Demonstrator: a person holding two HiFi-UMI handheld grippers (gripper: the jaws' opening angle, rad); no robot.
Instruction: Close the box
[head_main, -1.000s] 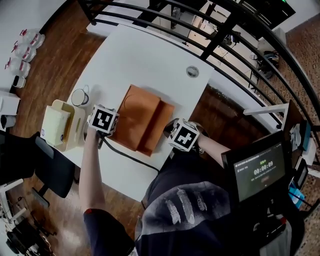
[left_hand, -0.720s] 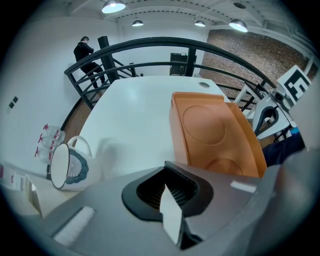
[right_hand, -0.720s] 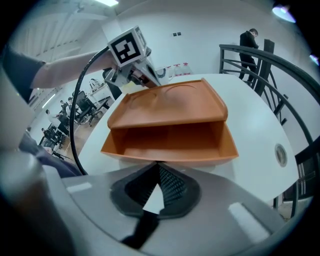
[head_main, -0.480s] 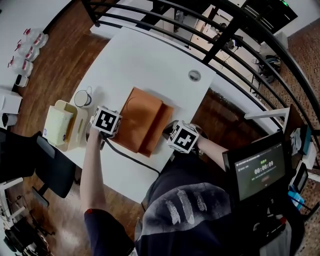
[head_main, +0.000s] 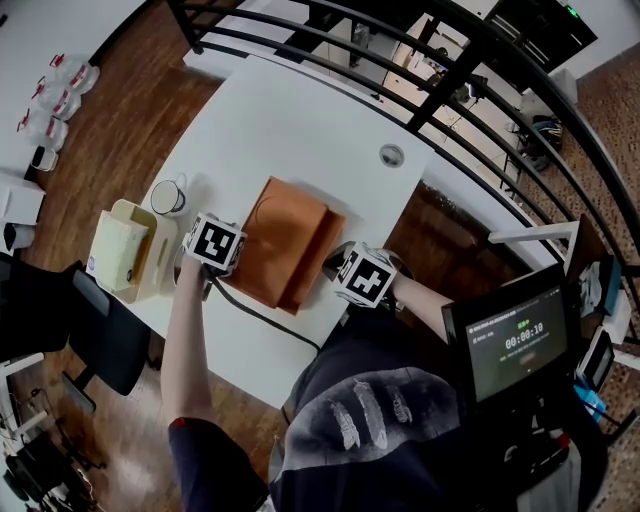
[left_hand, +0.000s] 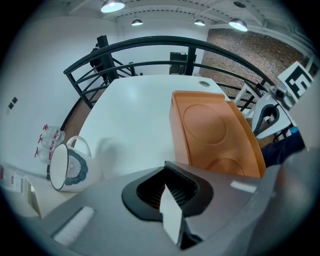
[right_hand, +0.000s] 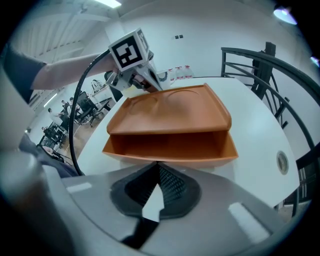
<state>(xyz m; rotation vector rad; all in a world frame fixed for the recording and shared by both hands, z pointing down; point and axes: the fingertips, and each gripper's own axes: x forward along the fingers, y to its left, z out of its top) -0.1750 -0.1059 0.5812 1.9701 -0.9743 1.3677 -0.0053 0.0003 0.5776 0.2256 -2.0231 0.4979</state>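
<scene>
An orange box (head_main: 283, 236) lies flat on the white table (head_main: 290, 110). Its inner tray (head_main: 320, 262) sticks out on the side toward my right gripper, and in the right gripper view the tray's open mouth (right_hand: 170, 146) faces me under the lid (right_hand: 170, 112). My left gripper (head_main: 224, 245) is shut and empty at the box's left edge, the box (left_hand: 215, 130) just past its tip (left_hand: 166, 175). My right gripper (head_main: 340, 266) is shut and empty, its tip (right_hand: 158, 169) close in front of the tray. I cannot tell whether either tip touches the box.
A white mug (head_main: 166, 196) and a cream tray holding a pale packet (head_main: 125, 250) stand left of the left gripper. A round grommet (head_main: 391, 155) sits near the table's far edge, with black railing (head_main: 470, 110) beyond. A black cable (head_main: 262, 313) crosses the near table. A monitor (head_main: 512, 340) is at right.
Both grippers stay beside the box much as before; only the head view has drifted slightly.
</scene>
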